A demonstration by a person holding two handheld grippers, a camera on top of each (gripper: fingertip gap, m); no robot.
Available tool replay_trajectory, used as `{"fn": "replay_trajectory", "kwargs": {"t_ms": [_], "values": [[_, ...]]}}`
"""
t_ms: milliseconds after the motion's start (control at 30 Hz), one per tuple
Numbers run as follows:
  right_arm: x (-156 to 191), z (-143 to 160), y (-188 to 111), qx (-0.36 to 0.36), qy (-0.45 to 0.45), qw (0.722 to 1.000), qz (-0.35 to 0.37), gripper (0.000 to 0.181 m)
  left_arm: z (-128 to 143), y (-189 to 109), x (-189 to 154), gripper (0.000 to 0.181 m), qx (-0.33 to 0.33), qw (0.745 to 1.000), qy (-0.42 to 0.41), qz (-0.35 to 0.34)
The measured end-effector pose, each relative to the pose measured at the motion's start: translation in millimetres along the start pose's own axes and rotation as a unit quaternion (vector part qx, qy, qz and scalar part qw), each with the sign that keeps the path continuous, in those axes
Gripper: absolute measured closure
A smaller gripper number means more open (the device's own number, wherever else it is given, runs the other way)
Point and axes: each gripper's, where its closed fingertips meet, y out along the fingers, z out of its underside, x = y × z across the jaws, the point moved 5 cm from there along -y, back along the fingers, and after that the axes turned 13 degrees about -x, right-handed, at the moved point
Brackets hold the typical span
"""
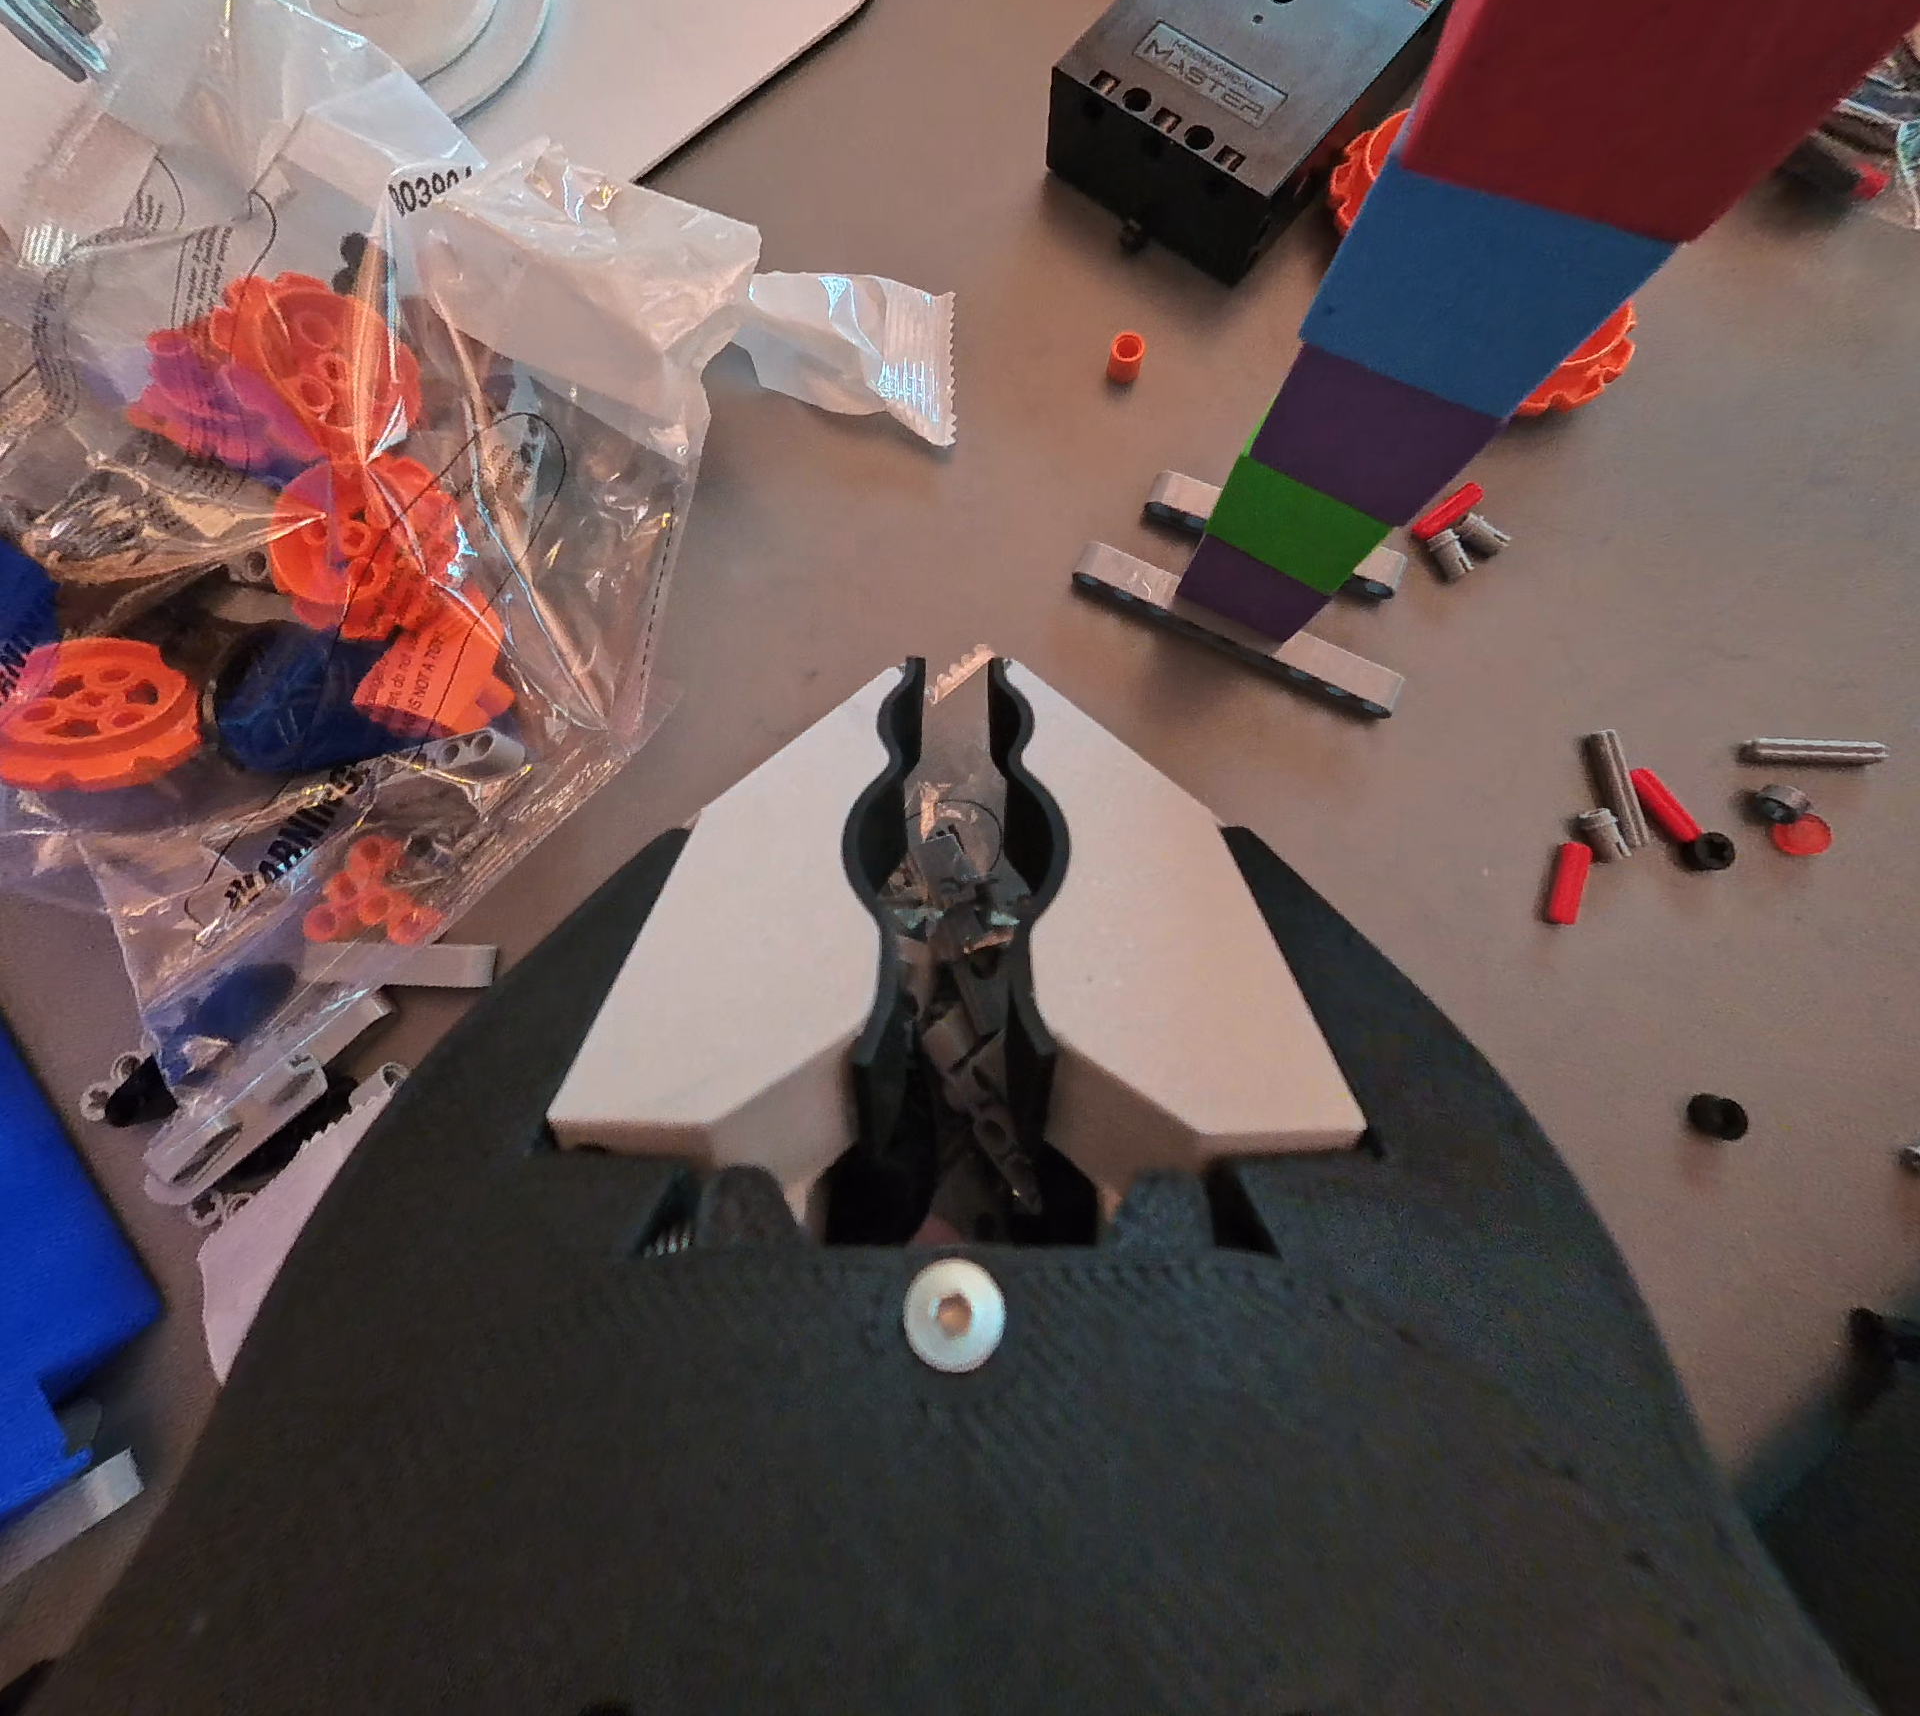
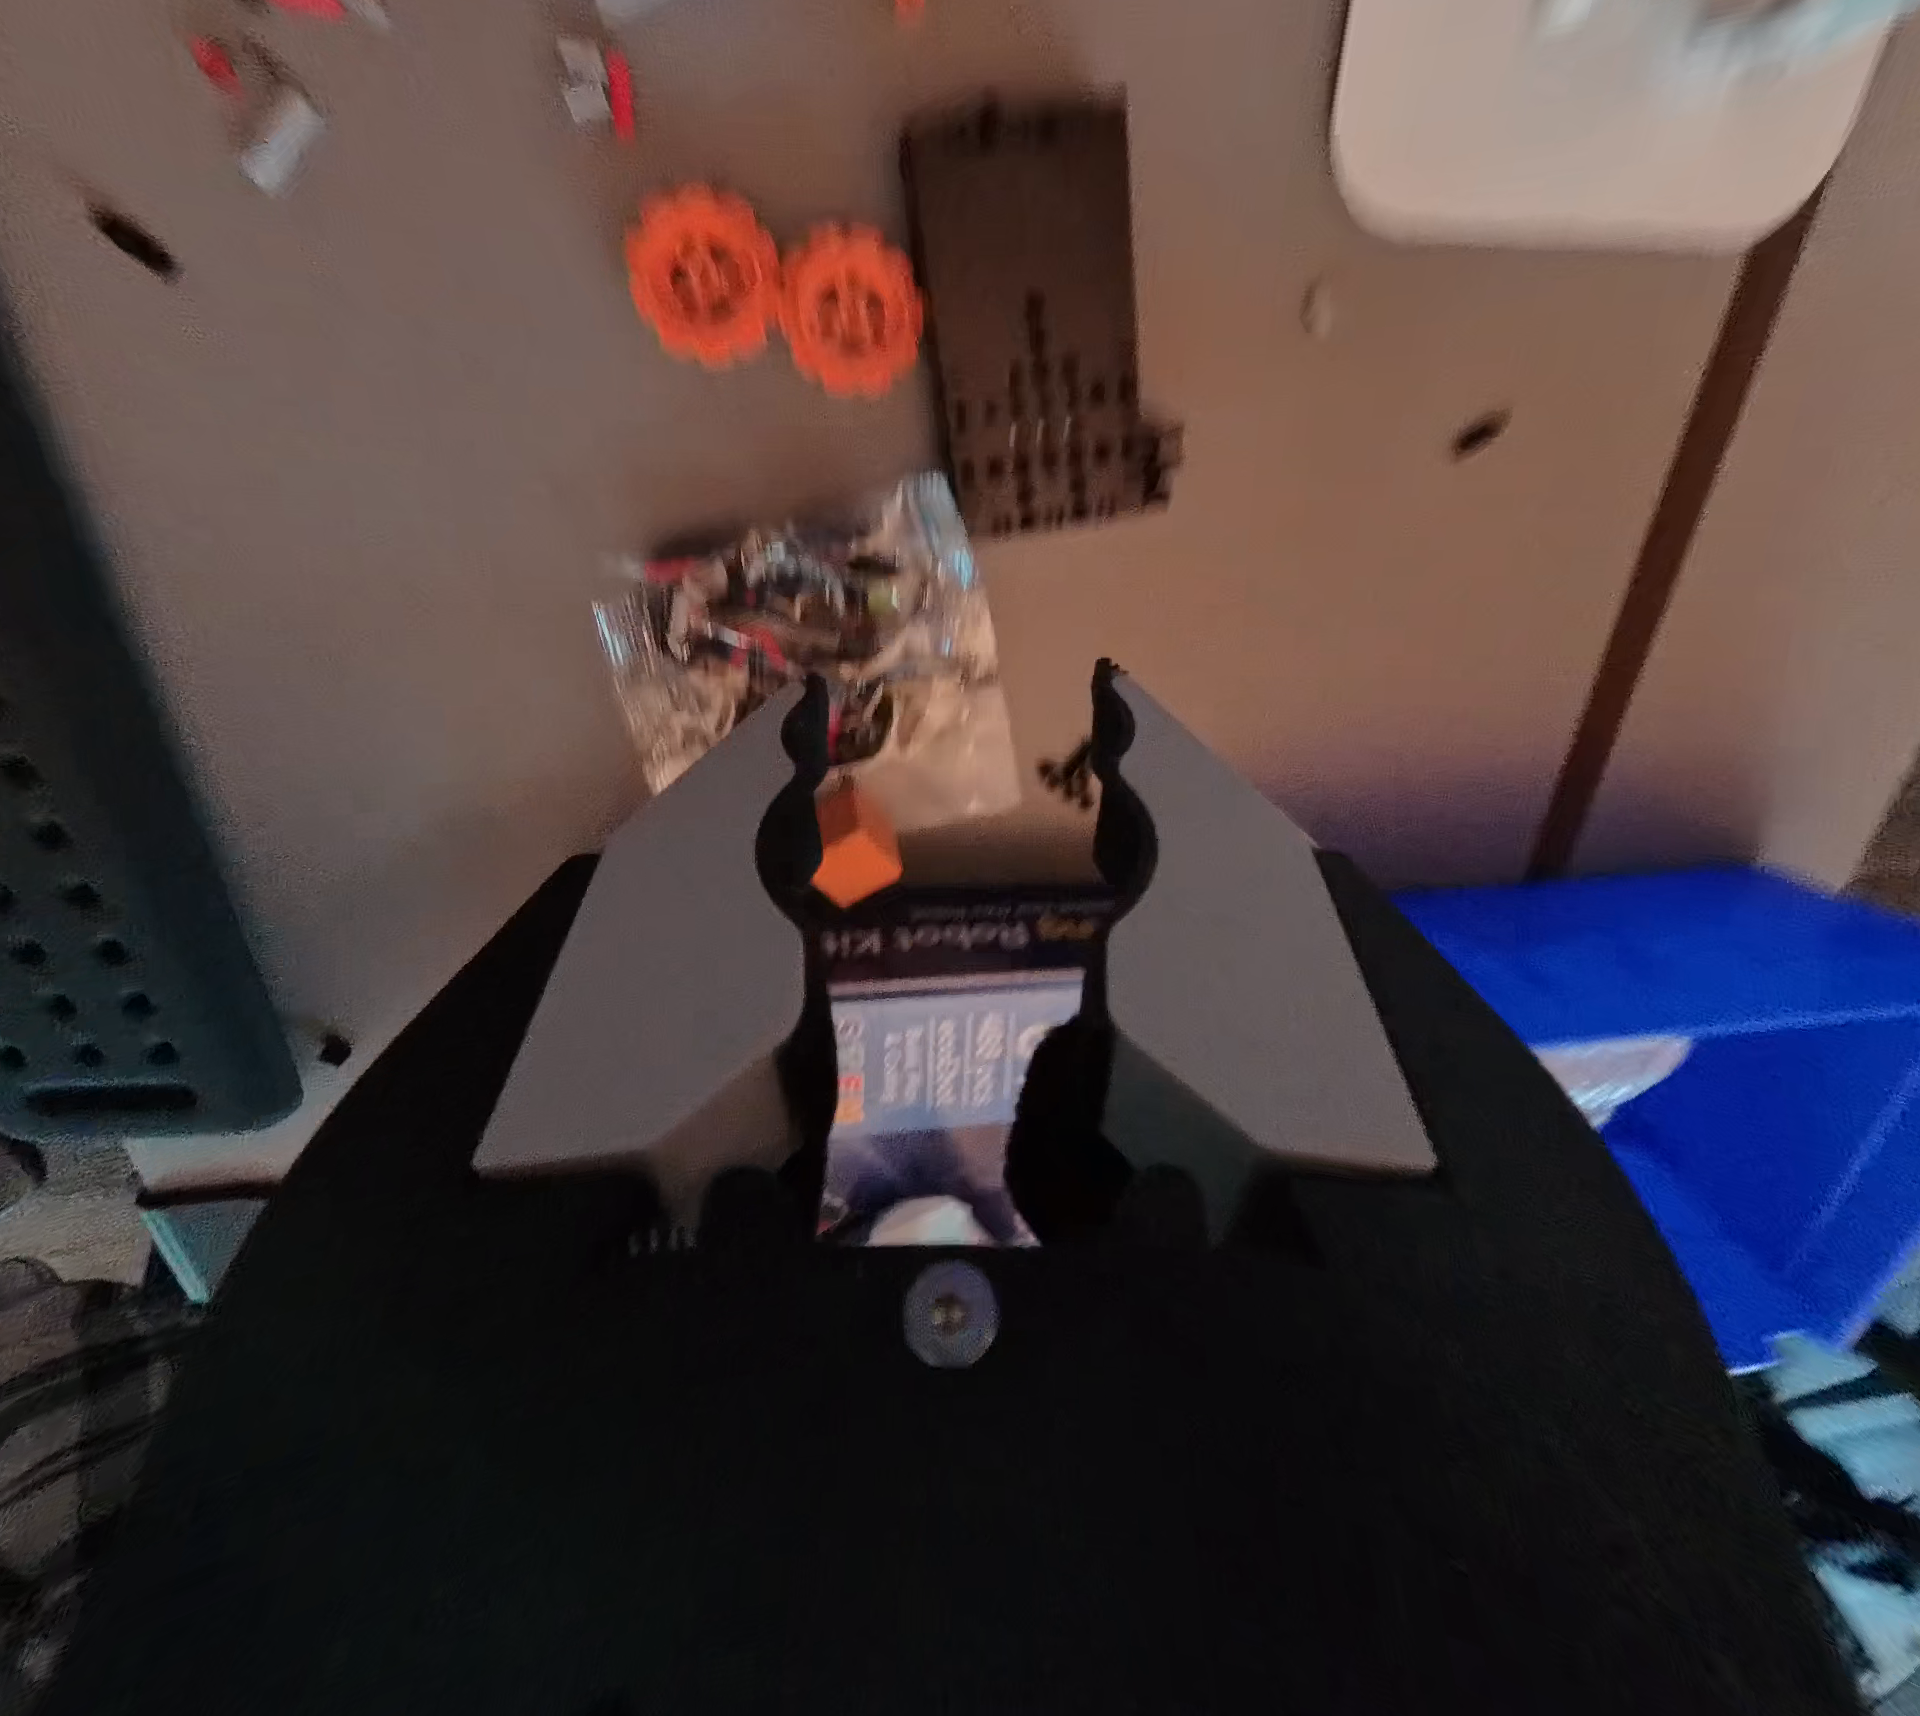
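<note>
Currently the left claw (image 1: 954, 679) is pinching a small clear bag (image 1: 961, 897) of dark parts above the counter (image 1: 883, 523); thin film could slip. Right claw (image 2: 961, 690) spread, empty; at twelve o'clock, a parts bag (image 2: 821, 617). Blur hampers judgement.

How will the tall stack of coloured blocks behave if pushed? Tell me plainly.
The block tower would probably tip: it is tall and narrow, with red, blue, purple and green pieces on a small base. It stands over flat grey beams, so its footing may be uneven. The blocks look rigid; if merely stacked, they may scatter.
</note>
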Motion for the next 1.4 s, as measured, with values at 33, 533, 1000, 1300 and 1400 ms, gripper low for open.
{"fn": "replay_trajectory", "kwargs": {"t_ms": [33,533,1000,1300,1400], "values": [[1.7,20.3,3.2,0.013,0.019,1.0,0.0,0.131,0.0,0.0,0.1,0.17,0.0,1.0,-0.001,0.0],[32.7,127.5,53.5,0.077,0.27,0.959,-0.034,0.14,0.2,0.0,1.2,0.17,-0.006,1.0,-0.016,0.004],[26.5,76.4,28.7,-0.029,0.213,0.976,-0.016,0.152,0.3,0.3,1.0,0.17,-0.004,1.0,-0.015,0.004],[36.3,-89.1,-4.3,-0.073,-0.097,0.992,-0.032,0.153,0.6,-0.1,2.4,0.17,-0.009,1.0,-0.024,0.007],[35.9,-121.9,2.0,-0.039,-0.157,0.986,-0.05,0.152,1.0,-0.7,3.5,0.17,-0.008,1.0,-0.023,0.003]]}}
